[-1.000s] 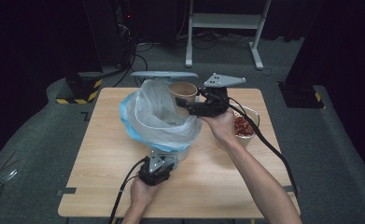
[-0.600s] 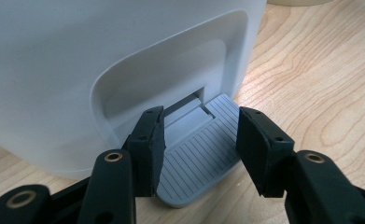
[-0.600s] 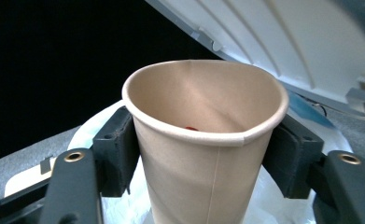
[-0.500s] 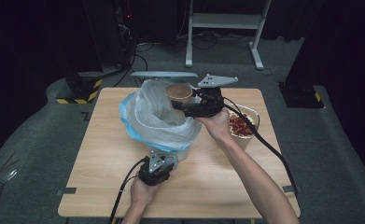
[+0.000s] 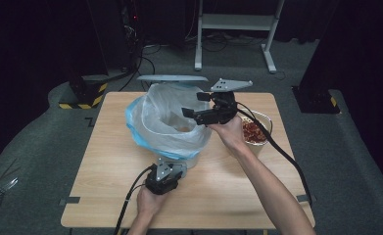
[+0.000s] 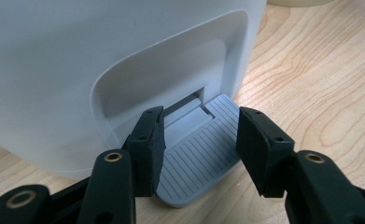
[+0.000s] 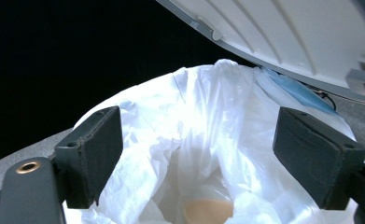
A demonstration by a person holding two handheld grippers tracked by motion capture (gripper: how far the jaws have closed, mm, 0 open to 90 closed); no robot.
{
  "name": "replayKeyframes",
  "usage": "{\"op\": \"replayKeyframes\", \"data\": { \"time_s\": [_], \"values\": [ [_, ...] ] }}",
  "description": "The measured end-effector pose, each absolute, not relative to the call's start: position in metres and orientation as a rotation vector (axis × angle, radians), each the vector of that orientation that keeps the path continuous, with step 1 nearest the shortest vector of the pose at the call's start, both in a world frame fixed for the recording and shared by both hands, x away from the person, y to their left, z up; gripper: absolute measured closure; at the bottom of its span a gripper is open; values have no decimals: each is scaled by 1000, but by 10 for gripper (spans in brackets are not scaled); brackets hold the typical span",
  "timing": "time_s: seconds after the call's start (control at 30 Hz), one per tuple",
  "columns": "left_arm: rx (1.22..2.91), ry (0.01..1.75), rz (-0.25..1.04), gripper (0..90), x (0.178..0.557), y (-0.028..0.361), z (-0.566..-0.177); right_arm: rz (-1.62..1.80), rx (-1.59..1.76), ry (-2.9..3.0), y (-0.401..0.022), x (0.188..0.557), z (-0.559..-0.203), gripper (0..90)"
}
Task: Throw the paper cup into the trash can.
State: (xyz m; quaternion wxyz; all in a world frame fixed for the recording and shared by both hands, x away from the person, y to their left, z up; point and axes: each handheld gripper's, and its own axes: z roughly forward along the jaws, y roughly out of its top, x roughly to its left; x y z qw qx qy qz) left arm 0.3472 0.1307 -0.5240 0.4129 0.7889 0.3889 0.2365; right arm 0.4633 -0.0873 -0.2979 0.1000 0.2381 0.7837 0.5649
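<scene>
Nearest the person, low over the bench (image 6: 320,84), the left gripper (image 6: 199,135) is lying almost flat with its fingers (image 6: 147,140) straddling the grey pedal (image 6: 199,163) at the foot of the white bin (image 6: 54,70). They are clasping the pedal by its two sides, as far as that view shows, and bearing down on it. I judge this is why the hand is parked there: with the pedal pressed, the lid (image 7: 287,32) is standing raised at the far side and the mouth is staying clear for the other hand.

Just beyond, in the high view, the bin is standing upright near the middle of the bench, its long axis vertical, its mouth facing up and its pedal pointing toward the person. The plastic bag (image 5: 155,122) is lining it, folded out over the rim so that it is catching whatever falls.

Deep in the bag, a tan cup (image 7: 208,212) is resting at the bottom. It is turning a round tan face upward, so its axis is probably running roughly upright; whether that face is mouth or base I cannot tell.

Above the far right of the mouth, the right gripper (image 5: 193,104) is hovering, aimed across and down into the bag. Its fingers (image 7: 96,154) have just been opening and are now spread wide with nothing between them, which reads as a drop made from above.

Farther right, a bowl (image 5: 262,115) of red flakes is sitting beside the bin, behind the right hand.
</scene>
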Motion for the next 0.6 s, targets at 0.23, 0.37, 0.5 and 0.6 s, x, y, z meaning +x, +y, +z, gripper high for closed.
{"op": "replayKeyframes", "data": {
  "time_s": [0.23, 0.37, 0.5, 0.6],
  "values": [
    [1984, 977, 595, 519, 347, 131, -524, 1647, 681, 2295, -93, 456, -297, 233],
    [1984, 978, 595, 519, 347, 131, -524, 1631, 678, 2276, -96, 452, -294, 253],
    [1984, 977, 594, 519, 347, 131, -524, 1621, 677, 2262, -100, 449, -291, 267],
    [1984, 977, 594, 519, 347, 131, -524, 1628, 679, 2243, -107, 446, -287, 286]
  ]
}}
